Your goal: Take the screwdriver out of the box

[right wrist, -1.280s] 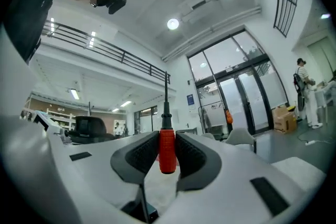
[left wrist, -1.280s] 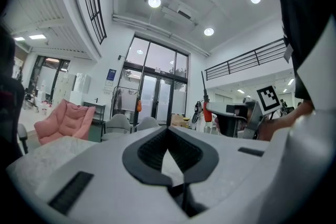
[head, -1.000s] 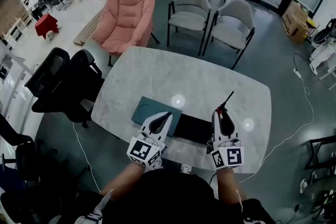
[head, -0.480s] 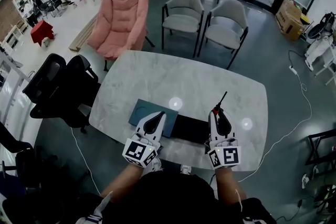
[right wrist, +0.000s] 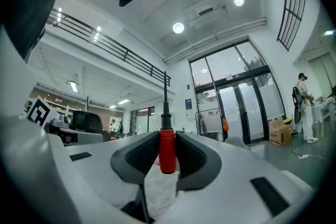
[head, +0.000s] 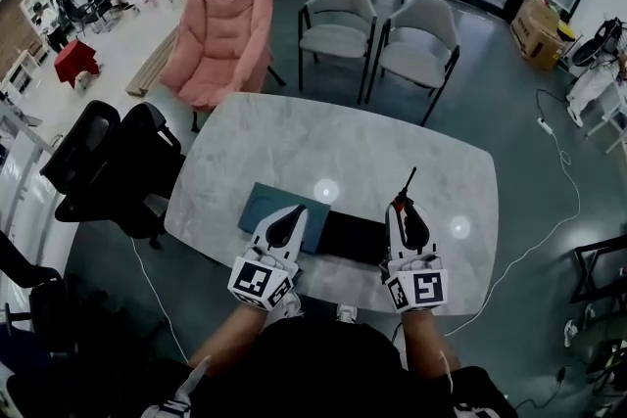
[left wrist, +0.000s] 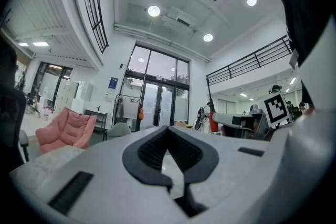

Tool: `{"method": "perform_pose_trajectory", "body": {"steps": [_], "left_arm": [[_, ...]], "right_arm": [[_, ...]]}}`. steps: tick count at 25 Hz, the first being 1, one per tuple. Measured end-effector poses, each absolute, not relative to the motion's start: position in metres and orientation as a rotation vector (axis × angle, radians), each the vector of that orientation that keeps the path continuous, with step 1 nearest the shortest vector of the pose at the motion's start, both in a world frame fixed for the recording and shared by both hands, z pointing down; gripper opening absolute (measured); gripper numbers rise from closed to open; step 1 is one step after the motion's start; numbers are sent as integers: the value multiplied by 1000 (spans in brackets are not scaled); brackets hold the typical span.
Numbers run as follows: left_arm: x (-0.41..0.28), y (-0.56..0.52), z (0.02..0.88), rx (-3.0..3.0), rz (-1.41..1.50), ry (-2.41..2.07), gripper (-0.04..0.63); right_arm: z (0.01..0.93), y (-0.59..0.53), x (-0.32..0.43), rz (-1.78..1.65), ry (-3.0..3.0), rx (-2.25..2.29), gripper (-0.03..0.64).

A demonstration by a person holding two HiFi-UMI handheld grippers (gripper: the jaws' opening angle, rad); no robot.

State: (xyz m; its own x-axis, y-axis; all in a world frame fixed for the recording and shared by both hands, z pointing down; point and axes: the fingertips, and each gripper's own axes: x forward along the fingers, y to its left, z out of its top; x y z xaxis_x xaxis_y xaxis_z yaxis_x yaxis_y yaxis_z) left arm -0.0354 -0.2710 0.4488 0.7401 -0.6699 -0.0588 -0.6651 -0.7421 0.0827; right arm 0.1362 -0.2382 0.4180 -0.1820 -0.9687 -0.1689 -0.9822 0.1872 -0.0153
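Observation:
My right gripper (head: 404, 205) (right wrist: 167, 140) is shut on the screwdriver (head: 407, 182) (right wrist: 167, 150). Its pads clamp the red handle, and the thin black shaft points up and away over the white marble table (head: 333, 142). It hovers just past the right end of the open black box (head: 355, 240), which lies near the table's front edge. A teal lid (head: 263, 205) lies beside the box on the left. My left gripper (head: 294, 214) (left wrist: 168, 130) hangs over the seam between lid and box, its pads meeting at the tips with nothing between them.
Two grey chairs (head: 338, 15) (head: 421, 39) stand at the table's far side, with a pink armchair (head: 220, 39) to their left. A black office chair (head: 108, 152) is close to the table's left edge. A cable (head: 549, 240) runs across the floor on the right.

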Motion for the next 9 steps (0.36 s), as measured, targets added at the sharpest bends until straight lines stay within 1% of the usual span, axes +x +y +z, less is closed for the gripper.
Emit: {"method": "perform_pose_trajectory", "body": {"steps": [9], "left_arm": [[-36,-270,450,2885,-124,-1103,4]], "right_arm": [[420,-239,134,147,2320,-1907,114]]}}
